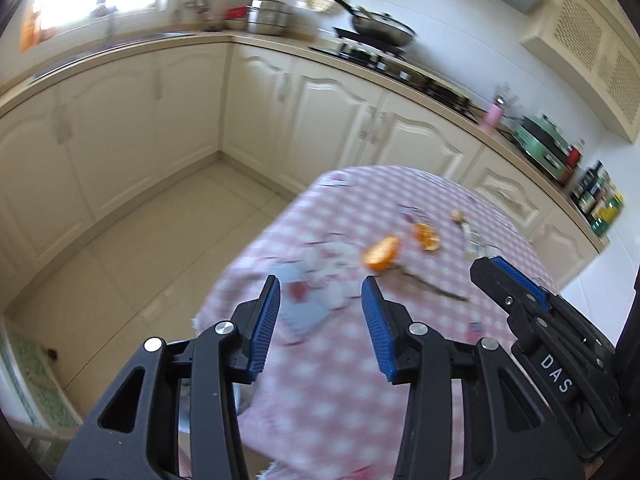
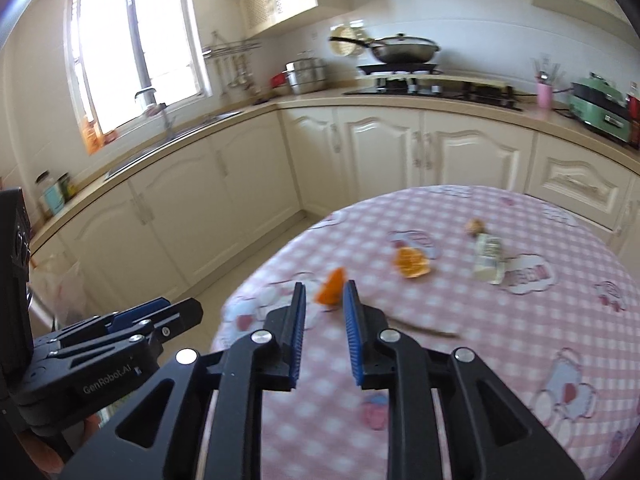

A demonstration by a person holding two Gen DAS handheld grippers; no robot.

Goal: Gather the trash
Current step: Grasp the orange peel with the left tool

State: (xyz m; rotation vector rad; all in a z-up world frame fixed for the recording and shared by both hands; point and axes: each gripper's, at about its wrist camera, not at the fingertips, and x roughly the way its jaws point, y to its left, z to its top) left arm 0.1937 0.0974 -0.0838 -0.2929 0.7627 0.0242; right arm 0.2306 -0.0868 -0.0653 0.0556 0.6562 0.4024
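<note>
Trash lies on a round table with a pink checked cloth (image 2: 460, 360): a near orange peel (image 2: 331, 287) (image 1: 382, 257), a second orange peel (image 2: 412, 263) (image 1: 426, 236), a thin brown twig (image 2: 424, 330) (image 1: 432, 285), a small empty bottle (image 2: 489, 259) (image 1: 474, 242) on its side, and a small tan scrap (image 2: 475, 225) (image 1: 458, 214). My right gripper (image 2: 325, 286) hovers just short of the near peel, jaws a little apart and empty. My left gripper (image 1: 321, 280) is open and empty over the table's left edge, beside the right gripper (image 1: 516, 280).
Cream kitchen cabinets and a countertop (image 2: 400, 98) wrap around behind the table, with a wok on the stove (image 2: 404, 50), a steel pot (image 2: 306, 76), a sink under the window and a green appliance (image 2: 600, 106). A bin with a plastic bag (image 2: 60, 284) stands at the left. Tiled floor (image 1: 140, 240) lies left of the table.
</note>
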